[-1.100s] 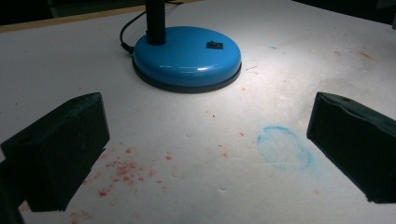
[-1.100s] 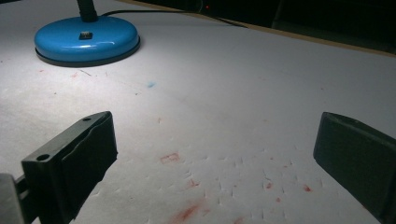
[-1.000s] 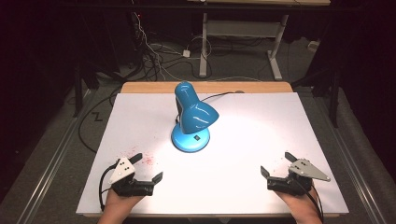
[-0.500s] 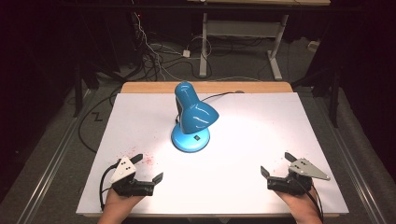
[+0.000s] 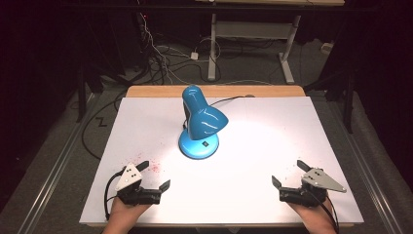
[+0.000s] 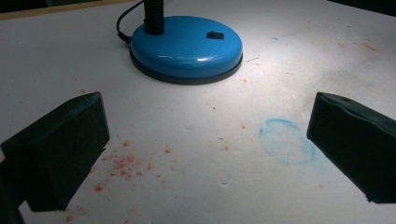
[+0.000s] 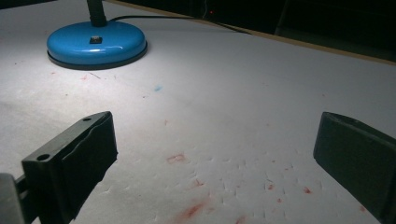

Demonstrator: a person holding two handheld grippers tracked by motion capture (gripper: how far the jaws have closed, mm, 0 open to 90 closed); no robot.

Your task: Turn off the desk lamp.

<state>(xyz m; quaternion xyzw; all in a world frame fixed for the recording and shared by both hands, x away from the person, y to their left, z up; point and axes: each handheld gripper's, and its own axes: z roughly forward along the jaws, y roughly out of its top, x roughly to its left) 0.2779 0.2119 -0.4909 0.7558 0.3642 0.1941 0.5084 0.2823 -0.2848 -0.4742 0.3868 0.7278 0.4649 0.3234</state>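
A blue desk lamp [image 5: 200, 123] stands lit at the middle of the white table [image 5: 272, 131], its shade bent down over its round base [image 6: 187, 45] [image 7: 96, 43]. A black switch sits on top of the base. My left gripper [image 5: 156, 175] rests near the table's front left, jaws wide apart with nothing between them. At the front right my right gripper [image 5: 288, 174] is likewise open and empty. Both point toward the lamp from a distance.
The table top carries red specks [image 6: 122, 162] [image 7: 189, 209] and a faint blue ring stain [image 6: 286, 141]. The lamp's black cord [image 5: 229, 100] runs off the table's back edge. Cables and desk legs stand on the dark floor behind.
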